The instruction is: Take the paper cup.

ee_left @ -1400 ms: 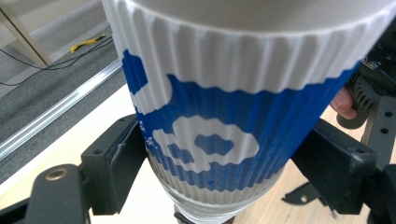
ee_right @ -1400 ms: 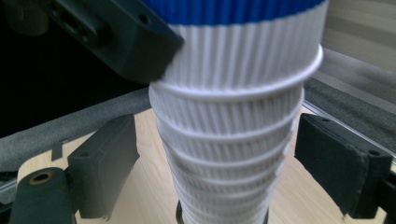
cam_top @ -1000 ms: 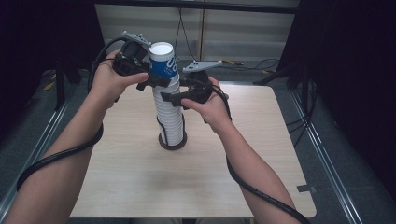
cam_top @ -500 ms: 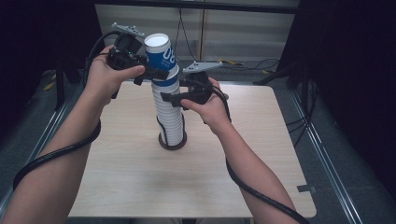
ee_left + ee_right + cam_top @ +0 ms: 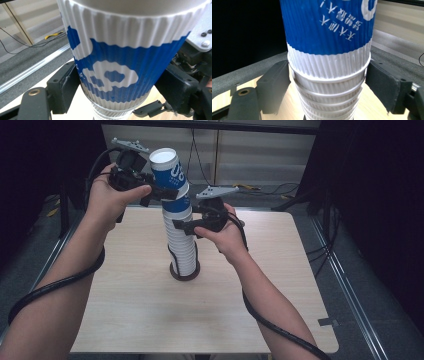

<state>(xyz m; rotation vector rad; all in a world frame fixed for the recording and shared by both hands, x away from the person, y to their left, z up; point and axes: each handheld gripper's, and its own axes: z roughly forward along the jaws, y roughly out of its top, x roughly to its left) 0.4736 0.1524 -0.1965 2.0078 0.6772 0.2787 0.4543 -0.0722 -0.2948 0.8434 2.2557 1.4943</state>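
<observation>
A tall stack of white ribbed paper cups [image 5: 182, 247] stands on a dark round base [image 5: 173, 271] in the middle of the table. Its top cup [image 5: 170, 172], blue with white markings, is raised partly out of the stack and leans left. My left gripper [image 5: 167, 194] is shut on this blue cup [image 5: 112, 62], one jaw on each side. Just below, my right gripper [image 5: 185, 226] is shut on the white stack [image 5: 329, 85], with the blue cup [image 5: 329, 25] rising above its jaws.
The light wooden table [image 5: 270, 285] has bare room all around the stack. Cables [image 5: 280, 187] lie on the floor behind the far edge. A black cable [image 5: 55, 285] trails from each gripper along the forearms.
My left gripper has lifted the blue cup up and slightly left, and more of the cup now shows above the stack. The right gripper has held the stack still.
</observation>
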